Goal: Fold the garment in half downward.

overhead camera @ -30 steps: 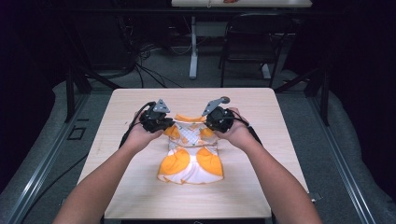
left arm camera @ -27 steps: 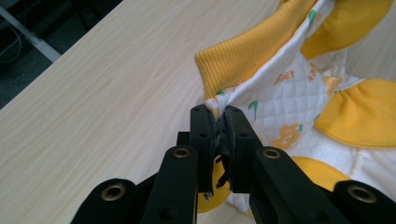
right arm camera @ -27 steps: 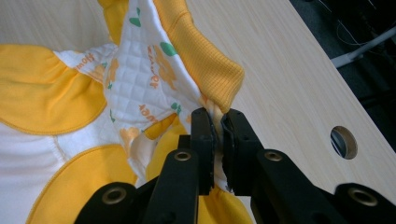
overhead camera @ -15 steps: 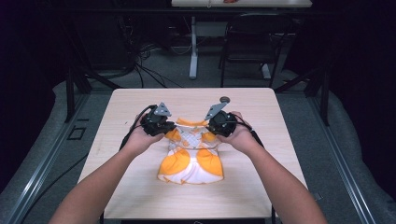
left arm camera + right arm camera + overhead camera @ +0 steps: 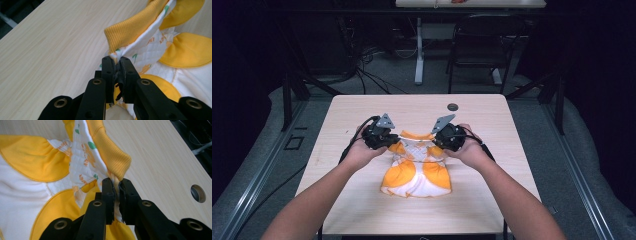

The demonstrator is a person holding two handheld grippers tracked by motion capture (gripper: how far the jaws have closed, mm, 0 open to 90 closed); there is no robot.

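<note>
Tongs first: we hold the left tongs [image 5: 388, 140] and the right tongs [image 5: 438, 141] over the far half of the bench [image 5: 362, 200], and each pair is clamped on the cloth of a small orange and white garment [image 5: 417, 175]. From the high view the garment lies at the middle of the pale wooden bench, its lower part spread flat toward us, its upper end drawn up between our two hands. Our left hand [image 5: 362, 152] and right hand [image 5: 469, 152] sit on either side of it, near one another. In the left gripper view the black jaws stand close together on a bunched fold of quilted white fabric just below the ribbed yellow band [image 5: 130, 31]. In the right gripper view the jaws pinch the same band's other end [image 5: 110, 152], with printed quilted cloth beside it. A small round hole [image 5: 198, 193] in the bench shows to the right of those jaws.
</note>
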